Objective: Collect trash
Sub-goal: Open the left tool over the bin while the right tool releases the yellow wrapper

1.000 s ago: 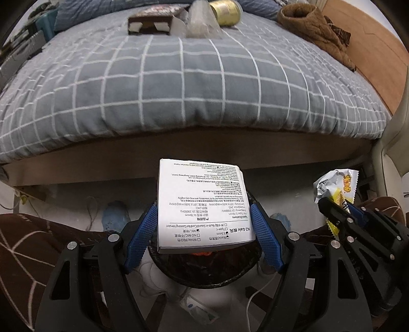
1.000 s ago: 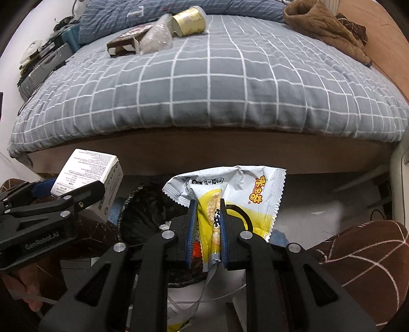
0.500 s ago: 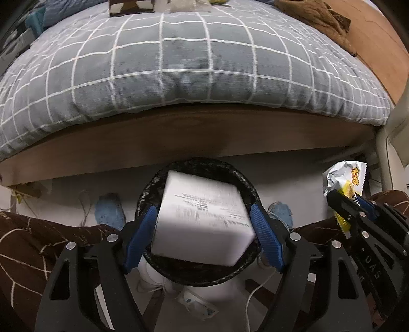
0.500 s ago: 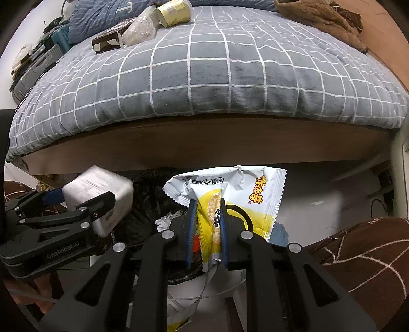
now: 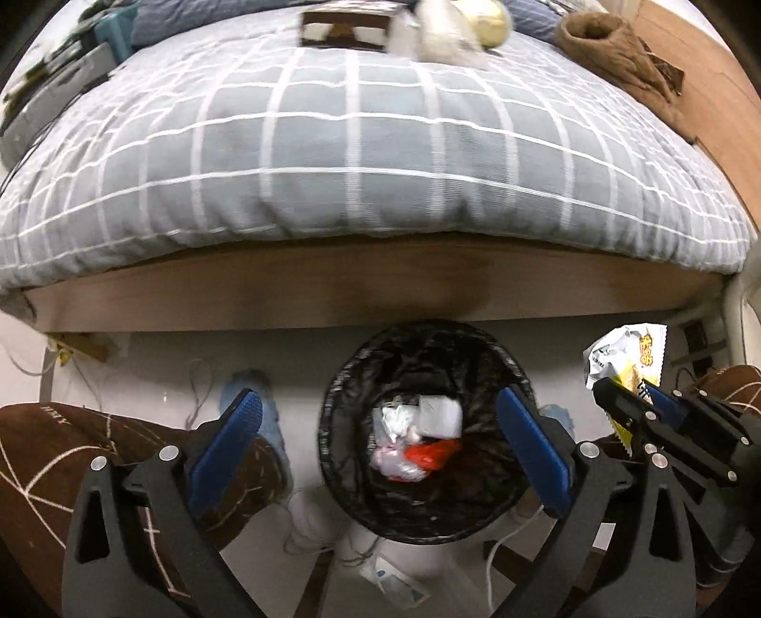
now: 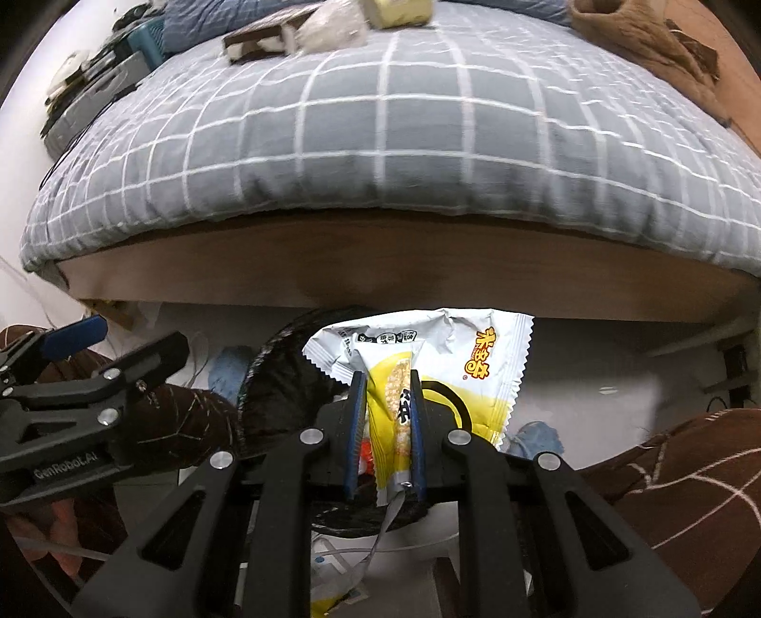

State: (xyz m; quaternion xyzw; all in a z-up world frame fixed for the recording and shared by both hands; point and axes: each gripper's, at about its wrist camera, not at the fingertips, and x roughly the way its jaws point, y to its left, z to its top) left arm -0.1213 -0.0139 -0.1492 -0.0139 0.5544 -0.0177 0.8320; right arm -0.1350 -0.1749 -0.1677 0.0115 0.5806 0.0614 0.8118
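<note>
Below, a pale floor (image 5: 157, 352) runs under a wooden bed frame (image 5: 361, 290), and a grey checked quilt (image 5: 361, 157) covers the bed above it. At the far edge of the quilt, left to right, lie a brown-and-white box (image 5: 345, 29), a clear bag (image 5: 442, 35), a yellow tub (image 5: 480, 19) and a brown garment (image 5: 613, 52). Brown patterned trouser legs (image 5: 57, 461) frame the floor on either side.

From the left wrist, the left gripper (image 5: 380, 428) hangs over a bin (image 5: 333, 428) lined in black; its jaws are spreading wide with nothing between them. Only this view looks straight into the bin: a white box (image 5: 440, 416) lies at the bottom beside crumpled white wrap and a red scrap (image 5: 430, 451). The right gripper (image 5: 632, 404) shows at the right edge, with a wrapper (image 5: 628, 352) sticking up from it.

From the right wrist, the right gripper (image 6: 384, 418) has its jaws narrow, pinched on that wrapper (image 6: 456, 352), a white and yellow snack packet held above the bin's (image 6: 276, 380) right side. This view alone shows the packet's print, and the left gripper (image 6: 114, 352) side-on, with blurred clutter (image 6: 90, 90) left of the bed
</note>
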